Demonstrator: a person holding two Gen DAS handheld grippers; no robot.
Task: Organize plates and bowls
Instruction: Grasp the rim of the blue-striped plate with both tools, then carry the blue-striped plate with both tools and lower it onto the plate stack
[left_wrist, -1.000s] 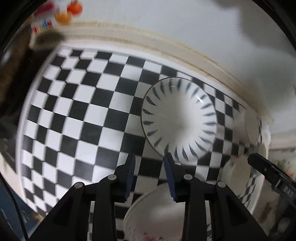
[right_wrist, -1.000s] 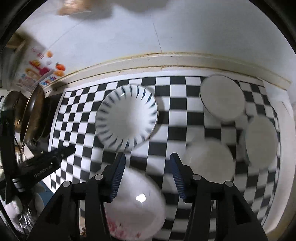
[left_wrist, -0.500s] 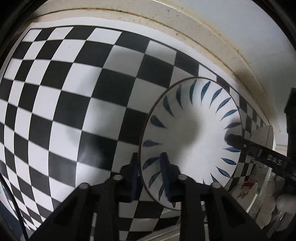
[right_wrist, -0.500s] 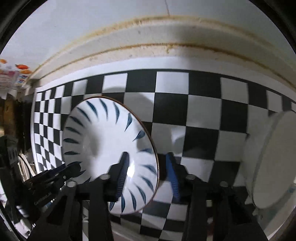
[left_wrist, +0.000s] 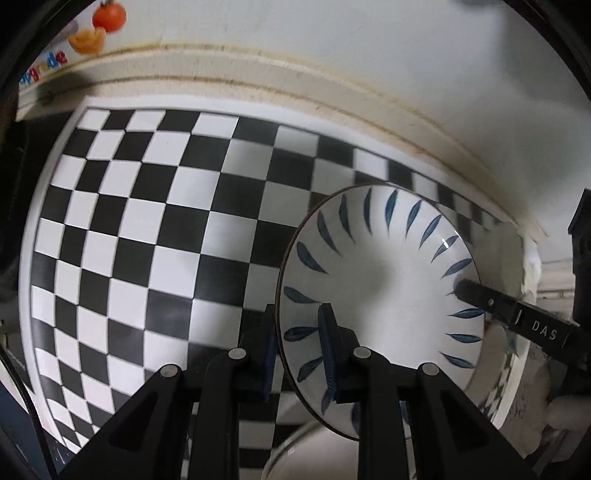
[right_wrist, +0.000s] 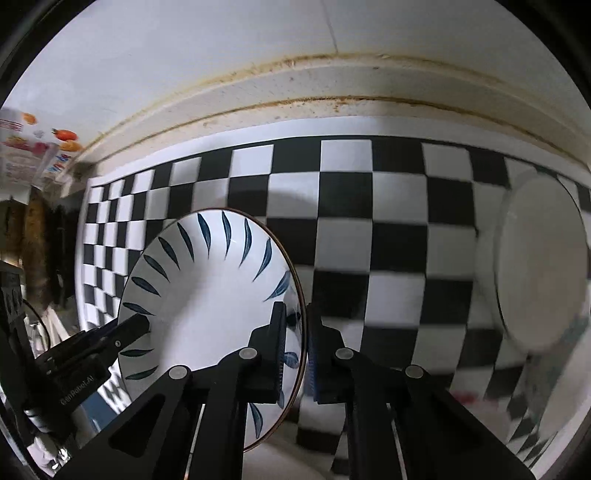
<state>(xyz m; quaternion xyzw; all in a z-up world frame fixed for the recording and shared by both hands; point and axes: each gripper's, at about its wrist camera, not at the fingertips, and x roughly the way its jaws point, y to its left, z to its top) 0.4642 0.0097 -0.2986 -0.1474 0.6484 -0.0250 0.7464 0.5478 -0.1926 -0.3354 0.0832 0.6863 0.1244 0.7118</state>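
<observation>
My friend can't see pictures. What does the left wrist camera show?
The left gripper pinches the rim of a white bowl with blue leaf marks, while the right gripper grips the opposite rim. Under them lies a black-and-white checkered mat, with a white wall behind.

Black-and-white checkered countertop mat (left_wrist: 155, 229), stained cream backsplash ledge (right_wrist: 332, 92), pale wall (right_wrist: 221, 44)

Dim, fisheye-warped, blurry rt side
</observation>
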